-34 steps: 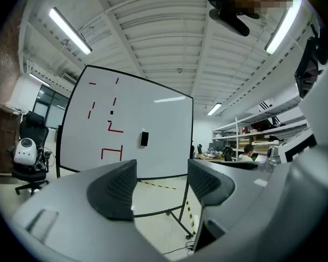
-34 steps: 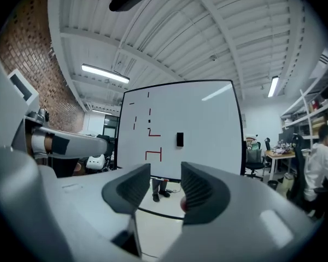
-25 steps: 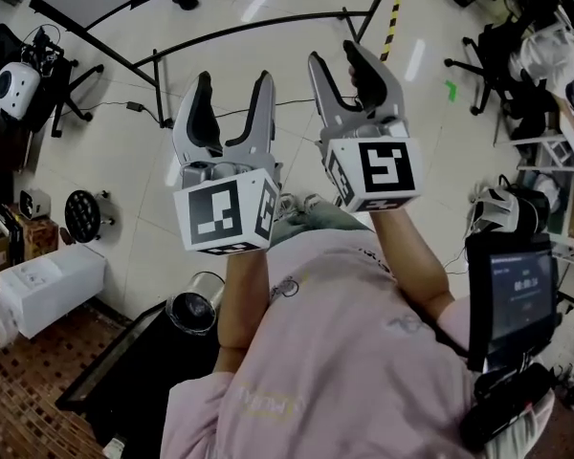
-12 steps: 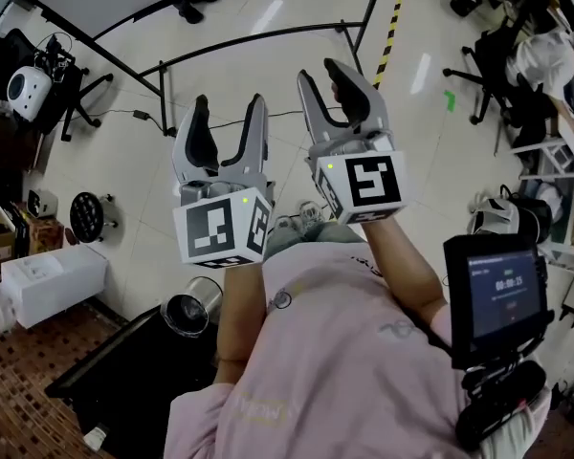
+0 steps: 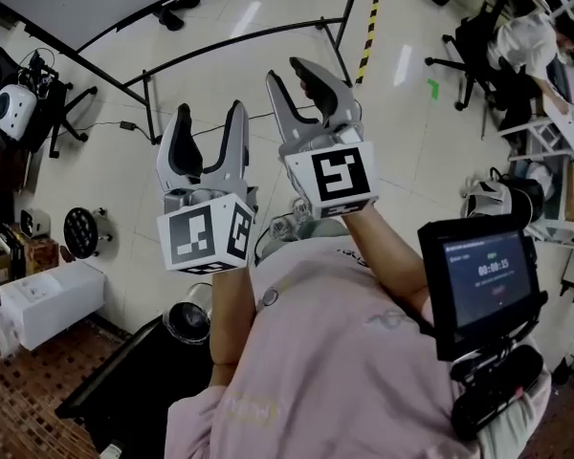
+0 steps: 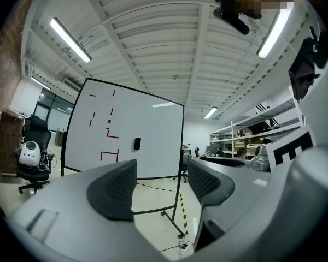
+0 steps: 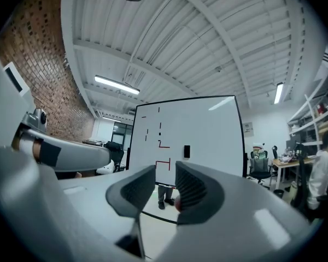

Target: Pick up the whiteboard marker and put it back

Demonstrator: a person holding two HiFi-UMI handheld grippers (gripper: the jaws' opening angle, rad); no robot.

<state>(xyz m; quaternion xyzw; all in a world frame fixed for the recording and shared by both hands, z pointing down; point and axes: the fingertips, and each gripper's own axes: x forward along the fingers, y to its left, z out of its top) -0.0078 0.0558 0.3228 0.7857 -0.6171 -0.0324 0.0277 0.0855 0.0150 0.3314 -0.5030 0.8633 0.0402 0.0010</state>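
A whiteboard (image 6: 126,135) on a wheeled stand (image 5: 239,41) is ahead, with red marks and a small black object (image 6: 137,143) stuck on it. The right gripper view shows the same whiteboard (image 7: 186,141) and black object (image 7: 186,152). I cannot make out a whiteboard marker. My left gripper (image 5: 209,113) is held level, open and empty, with the floor showing between the pads of this left gripper (image 6: 161,182). My right gripper (image 5: 292,73) is beside it, jaws closing to a narrow slit; nothing is between the right gripper (image 7: 165,187) pads.
Yellow-black floor tape (image 5: 366,22) runs past the stand. Office chairs (image 5: 469,36) and desks stand at the right, a white box (image 5: 48,299) at the left. A screen device (image 5: 478,280) hangs by my right side. Someone's legs (image 7: 164,195) show under the board.
Both grippers have drifted left in the head view. The right jaws have drawn together from a wider gap. The left jaws keep the same width.
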